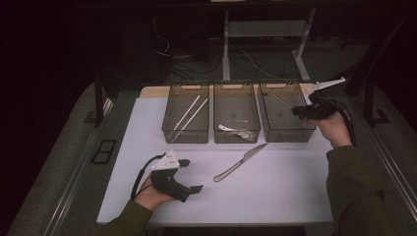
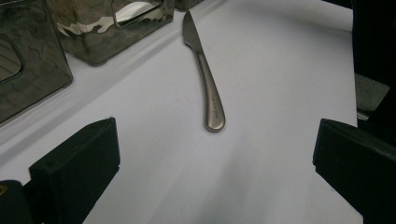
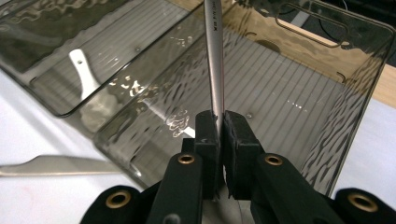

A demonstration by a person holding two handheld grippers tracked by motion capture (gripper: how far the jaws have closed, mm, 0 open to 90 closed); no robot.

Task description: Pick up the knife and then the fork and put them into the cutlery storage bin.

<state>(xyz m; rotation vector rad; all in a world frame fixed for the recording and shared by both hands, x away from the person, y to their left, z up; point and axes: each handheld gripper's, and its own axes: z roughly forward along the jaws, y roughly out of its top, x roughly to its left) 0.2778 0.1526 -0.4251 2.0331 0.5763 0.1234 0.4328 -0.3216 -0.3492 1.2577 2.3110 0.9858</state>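
Table (image 1: 275,196), white top, with three clear smoky bins in a row along its far edge.

Left bin (image 1: 186,114): two white chopsticks (image 1: 189,115) lying aslant inside.

Middle bin (image 1: 236,113): pale utensils (image 1: 233,130) at its near end; their kind cannot be told.

Right bin (image 1: 286,112): the right gripper (image 1: 301,111) is over its right side. The jaws are pressed tight on a thin metal utensil (image 3: 215,60), which stands out from the fingertips over the bin's ribbed floor. Its far end runs out of the right gripper view, so what sort of utensil it is cannot be told.

Knife (image 1: 241,162): metal, flat on the bare table just in front of the middle and right bins, blade toward the bins, handle toward the person. Nothing touches it.

Left gripper (image 1: 192,176): low over the table near the person's edge, jaws spread wide with nothing between them, pointed at the knife's handle (image 2: 212,105) but well short of it.
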